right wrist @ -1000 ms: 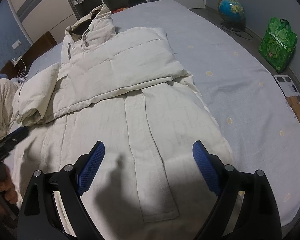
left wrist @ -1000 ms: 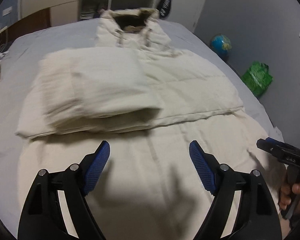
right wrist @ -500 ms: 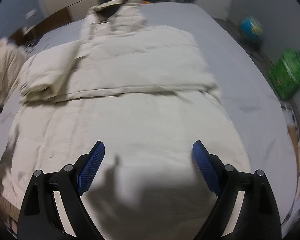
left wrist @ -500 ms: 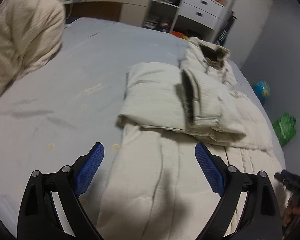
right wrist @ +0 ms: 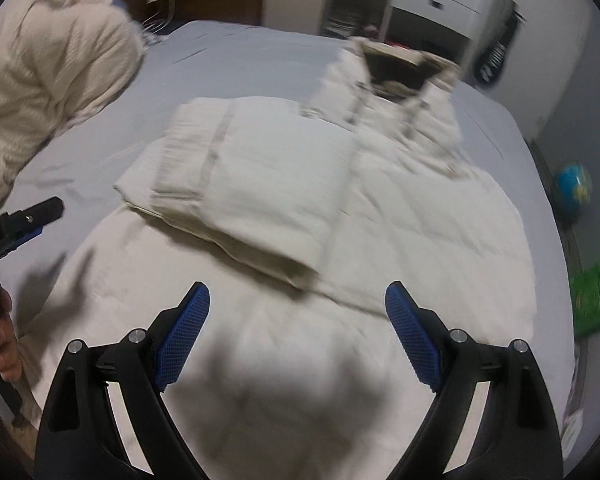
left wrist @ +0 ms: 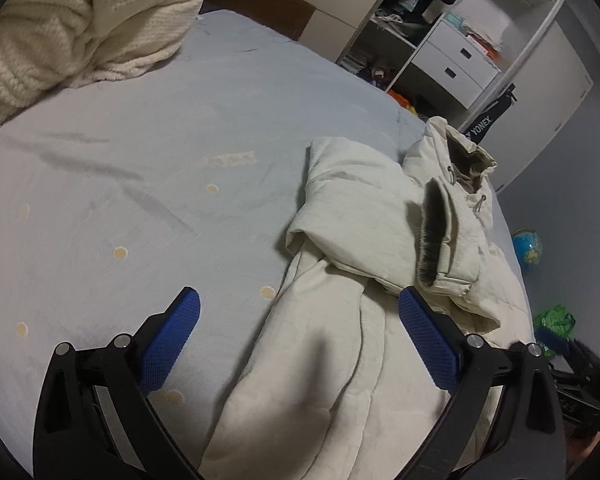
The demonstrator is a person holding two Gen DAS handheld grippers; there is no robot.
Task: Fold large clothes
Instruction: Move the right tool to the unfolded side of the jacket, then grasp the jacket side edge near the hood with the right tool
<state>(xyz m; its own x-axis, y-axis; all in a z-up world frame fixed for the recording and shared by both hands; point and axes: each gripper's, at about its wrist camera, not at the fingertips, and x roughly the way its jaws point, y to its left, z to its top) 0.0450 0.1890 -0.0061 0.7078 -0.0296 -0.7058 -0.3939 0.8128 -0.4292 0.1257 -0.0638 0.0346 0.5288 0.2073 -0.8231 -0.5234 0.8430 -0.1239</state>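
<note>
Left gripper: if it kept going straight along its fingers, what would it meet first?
Most likely the side edge of the cream coat, near where it meets the bed sheet. The left gripper holds nothing, its jaws opening; depth is unclear.

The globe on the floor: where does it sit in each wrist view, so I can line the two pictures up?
Left wrist: globe at the right edge, past the bed's far side.
Right wrist: globe at the right edge, blurred.
Shared landmark: the coat's hood, upper right of centre in both.

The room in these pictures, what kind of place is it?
Most likely a bedroom: a wide bed with a pale blue sheet, a cream coat laid on it, and an open wardrobe with white drawers behind.
</note>
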